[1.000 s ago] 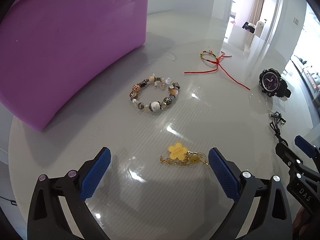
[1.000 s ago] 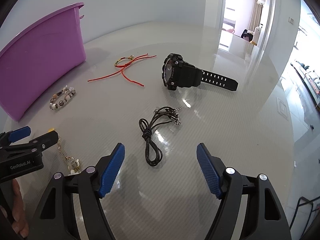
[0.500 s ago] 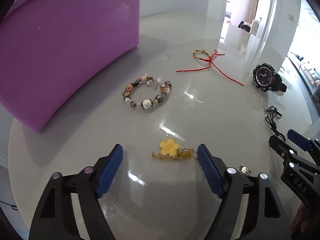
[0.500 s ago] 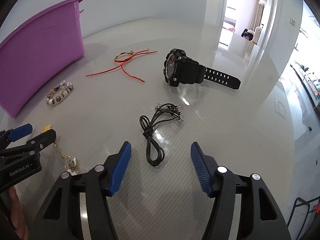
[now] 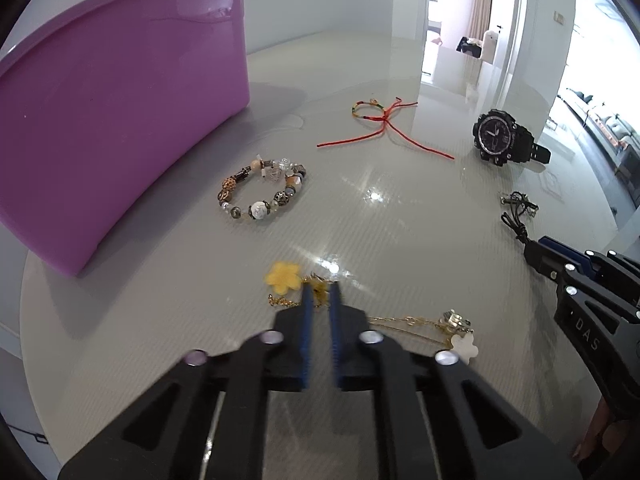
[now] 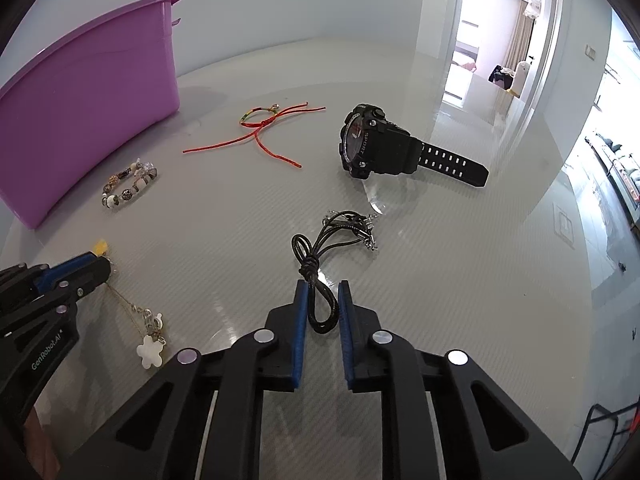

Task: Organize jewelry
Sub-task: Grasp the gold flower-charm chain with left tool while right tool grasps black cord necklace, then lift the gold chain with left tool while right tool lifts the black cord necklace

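Note:
My left gripper [image 5: 320, 294] is closing its jaws onto a gold chain bracelet [image 5: 400, 322] on the glossy table, and the blue pads pinch the chain beside its yellow flower charm [image 5: 283, 276]. A white flower charm [image 6: 150, 354] lies at the chain's other end. My right gripper [image 6: 323, 296] is also closing, with the pads pressing the near loop of a black cord necklace [image 6: 340, 232]. Each gripper shows at the edge of the other's view.
A purple plastic tub [image 5: 120, 100] stands at the far left. Between it and the grippers lie a beaded bracelet [image 5: 260, 196], a red string bracelet [image 5: 380, 120] and a black sport watch [image 6: 372, 148]. The round table's edge [image 6: 580, 280] curves away on the right.
Both grippers went from wide open to closed, the left onto the gold chain and the right onto the black cord. The left one also slid slightly toward the chain.

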Demonstrator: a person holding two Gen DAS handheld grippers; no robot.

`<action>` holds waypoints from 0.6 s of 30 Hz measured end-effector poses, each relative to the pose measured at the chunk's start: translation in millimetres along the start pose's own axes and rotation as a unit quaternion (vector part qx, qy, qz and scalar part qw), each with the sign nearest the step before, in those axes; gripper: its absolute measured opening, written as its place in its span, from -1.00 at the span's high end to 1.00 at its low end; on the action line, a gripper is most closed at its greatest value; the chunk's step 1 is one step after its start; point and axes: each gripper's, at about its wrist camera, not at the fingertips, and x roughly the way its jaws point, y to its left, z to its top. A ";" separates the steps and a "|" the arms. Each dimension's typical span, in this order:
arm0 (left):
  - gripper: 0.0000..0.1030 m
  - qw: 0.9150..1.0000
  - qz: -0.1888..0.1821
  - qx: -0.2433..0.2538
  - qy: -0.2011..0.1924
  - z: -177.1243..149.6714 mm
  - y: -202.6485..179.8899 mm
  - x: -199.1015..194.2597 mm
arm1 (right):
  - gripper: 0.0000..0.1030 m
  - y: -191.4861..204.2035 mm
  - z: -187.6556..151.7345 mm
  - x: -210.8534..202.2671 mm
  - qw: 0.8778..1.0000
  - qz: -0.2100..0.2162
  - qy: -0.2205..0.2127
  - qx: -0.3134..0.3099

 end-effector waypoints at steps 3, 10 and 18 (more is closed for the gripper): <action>0.95 1.000 -0.002 0.000 0.001 -1.2 0.7 -0.5 | 0.84 -0.5 -1.3 -1.0 1.000 0.004 -0.001 0.000; 0.98 1.000 -0.011 -0.010 0.005 0.0 5.1 -3.4 | 0.89 0.8 -1.0 -8.5 1.000 0.014 -0.009 0.001; 0.98 1.000 -0.019 -0.011 -0.006 3.4 4.8 -19.8 | 0.89 2.3 -0.1 -17.7 1.000 0.021 -0.012 0.002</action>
